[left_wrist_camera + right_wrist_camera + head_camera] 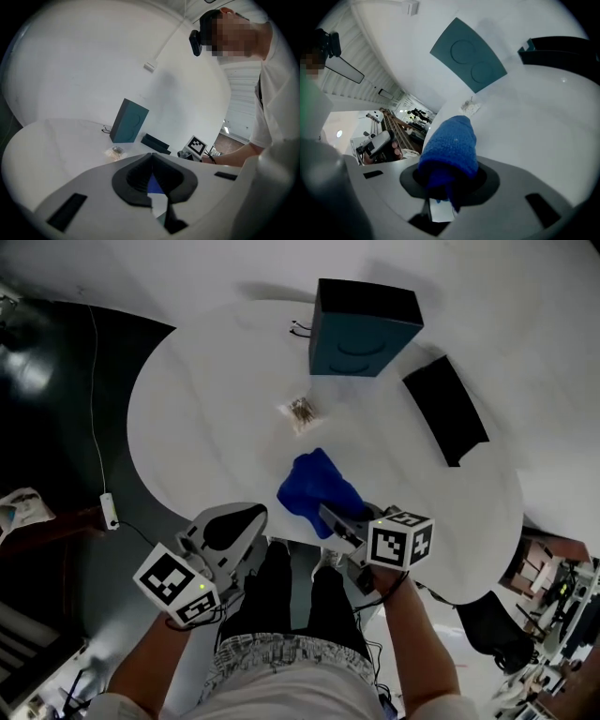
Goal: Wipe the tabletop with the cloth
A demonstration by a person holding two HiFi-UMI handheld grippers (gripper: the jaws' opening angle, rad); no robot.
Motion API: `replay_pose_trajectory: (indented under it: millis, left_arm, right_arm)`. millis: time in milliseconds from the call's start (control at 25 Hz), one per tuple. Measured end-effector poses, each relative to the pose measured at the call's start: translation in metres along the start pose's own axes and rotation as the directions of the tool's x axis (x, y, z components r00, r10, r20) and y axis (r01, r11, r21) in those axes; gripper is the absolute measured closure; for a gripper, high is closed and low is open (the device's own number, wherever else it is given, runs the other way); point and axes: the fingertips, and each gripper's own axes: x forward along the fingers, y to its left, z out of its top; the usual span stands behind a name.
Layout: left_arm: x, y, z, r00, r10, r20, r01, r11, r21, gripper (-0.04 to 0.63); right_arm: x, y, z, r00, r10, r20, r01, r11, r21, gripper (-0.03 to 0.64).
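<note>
Nearest, at the near edge of the tabletop (187, 427): left claw (232, 527) pressed together on nothing, just left of the cloth. Beside it, right claw (334, 519) pinching one end of the blue cloth (317, 486). Cloth bunched, long axis running away from that claw toward the tabletop's middle, seemingly resting on the surface, though hard to be sure. Right claw plainly the one placed to sweep outward. Further on, a small clear packet (300, 413), then a teal box (361, 329) and a black case (446, 409) toward the far edge. No readable writing anywhere, only square markers on each claw.
</note>
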Motion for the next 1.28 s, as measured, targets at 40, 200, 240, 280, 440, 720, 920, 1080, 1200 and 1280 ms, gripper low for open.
replay_pose_trajectory:
  millis: [40,200,240,280,440,720,920,1080,1200,1280]
  left_arm:
    - [-0.004,0.004,-0.001,1.000,0.006,0.003,-0.006,1.000,-0.005,0.574]
    - [-0.019,0.014,-0.002,0.999,0.026,0.019,-0.026,1.000,-0.018,0.574]
    - [-0.022,0.016,-0.002,0.999,0.031,0.021,-0.030,0.999,-0.020,0.574]
    - [-0.025,0.018,-0.003,0.999,0.034,0.023,-0.034,0.999,-0.022,0.574]
    - [-0.032,0.021,-0.004,0.999,0.046,0.025,-0.045,0.999,-0.026,0.574]
    - [-0.032,0.020,-0.005,0.998,0.050,0.024,-0.049,0.998,-0.031,0.574]
    - [-0.016,0.008,-0.005,1.000,0.020,0.012,-0.020,1.000,-0.020,0.574]
    - [0.004,-0.007,-0.008,1.000,-0.017,-0.009,0.017,1.000,-0.010,0.574]
    - [0.021,-0.023,-0.009,0.998,-0.054,-0.030,0.055,0.998,0.004,0.574]
    - [0.033,-0.035,-0.011,0.996,-0.079,-0.045,0.080,0.997,0.015,0.574]
  right_arm:
    - [0.007,0.004,-0.002,1.000,0.007,-0.013,-0.007,1.000,-0.005,0.503]
    - [0.032,0.017,-0.015,0.997,0.025,-0.070,-0.027,0.999,-0.023,0.503]
    - [0.037,0.018,-0.019,0.996,0.023,-0.087,-0.025,0.999,-0.024,0.503]
    - [0.041,0.017,-0.024,0.994,0.015,-0.105,-0.017,1.000,-0.024,0.503]
    - [0.048,0.009,-0.034,0.988,-0.039,-0.151,0.034,0.999,-0.031,0.504]
    - [0.043,-0.004,-0.036,0.983,-0.071,-0.168,0.067,0.997,-0.030,0.503]
    - [0.026,-0.017,-0.036,0.985,-0.082,-0.151,0.081,0.997,-0.013,0.503]
    - [0.003,-0.033,-0.040,0.987,-0.098,-0.131,0.100,0.995,0.015,0.503]
    - [-0.019,-0.047,-0.043,0.988,-0.114,-0.104,0.119,0.992,0.042,0.503]
    - [-0.034,-0.057,-0.048,0.988,-0.123,-0.090,0.129,0.990,0.062,0.503]
